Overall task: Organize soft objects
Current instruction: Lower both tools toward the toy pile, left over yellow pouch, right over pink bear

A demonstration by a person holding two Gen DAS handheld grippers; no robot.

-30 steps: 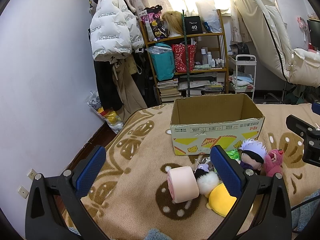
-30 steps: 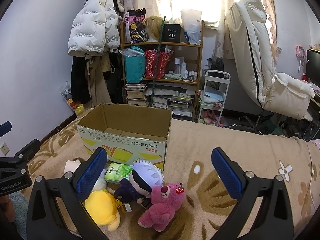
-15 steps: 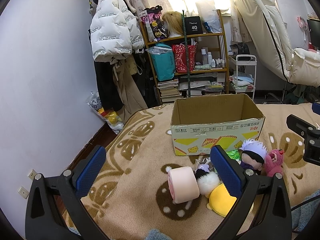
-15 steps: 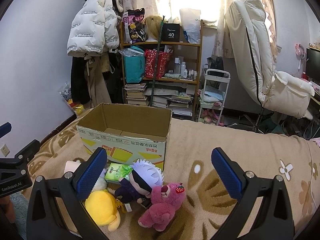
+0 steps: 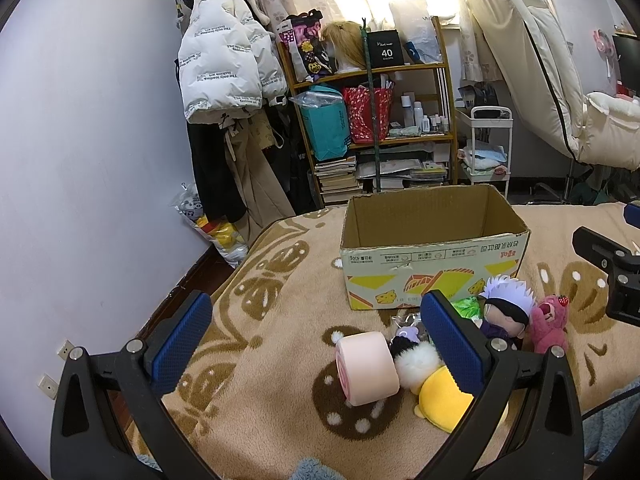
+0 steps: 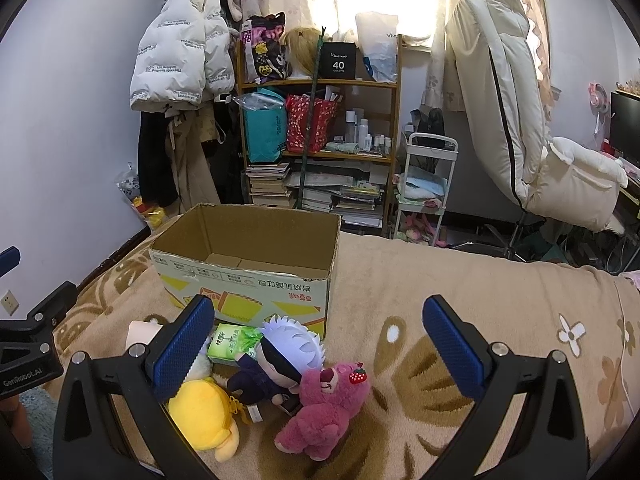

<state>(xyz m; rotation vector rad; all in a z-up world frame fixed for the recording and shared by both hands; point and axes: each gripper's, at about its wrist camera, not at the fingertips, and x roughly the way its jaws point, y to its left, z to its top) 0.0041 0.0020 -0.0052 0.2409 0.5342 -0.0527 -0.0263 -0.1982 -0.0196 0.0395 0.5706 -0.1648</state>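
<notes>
Cluttered bedroom shelves and a hanging white coat stood behind a bed covered by a tan patterned blanket (image 5: 280, 360). On it sat an open cardboard box (image 5: 434, 268), apparently empty. Just in front lay a huddle of soft toys: a pink roll (image 5: 368, 366), a yellow plush (image 6: 202, 412), a white-haired doll (image 6: 284, 354) and a pink bear (image 6: 324, 410). The left gripper (image 5: 316, 344) and right gripper (image 6: 318, 346) both hovered with fingers spread wide, holding nothing. A good next pick would probably close around a toy's plump middle, then lift clear of the box wall.
</notes>
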